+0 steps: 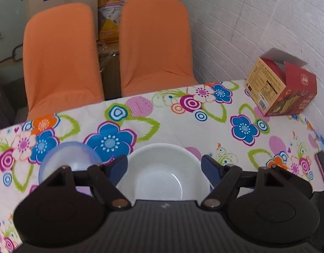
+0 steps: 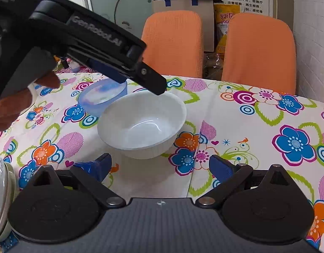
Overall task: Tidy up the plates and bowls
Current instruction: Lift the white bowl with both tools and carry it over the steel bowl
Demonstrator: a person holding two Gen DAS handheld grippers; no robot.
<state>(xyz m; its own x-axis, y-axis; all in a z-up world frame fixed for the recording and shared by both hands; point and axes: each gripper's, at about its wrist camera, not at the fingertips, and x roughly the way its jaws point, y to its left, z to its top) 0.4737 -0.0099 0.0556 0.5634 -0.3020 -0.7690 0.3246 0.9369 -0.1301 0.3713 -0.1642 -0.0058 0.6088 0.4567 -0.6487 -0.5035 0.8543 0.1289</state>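
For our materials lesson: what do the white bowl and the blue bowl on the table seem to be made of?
White bowl: probably glazed ceramic or opal glass; opaque, glossy, with a bright highlight inside and a ribbed outer wall.
Blue bowl: likely plastic; translucent and frosted, the tablecloth pattern showing faintly through it.

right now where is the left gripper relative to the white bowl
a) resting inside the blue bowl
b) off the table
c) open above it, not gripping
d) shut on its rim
c: the left gripper hangs open over the white bowl, fingers apart and clear of the rim.
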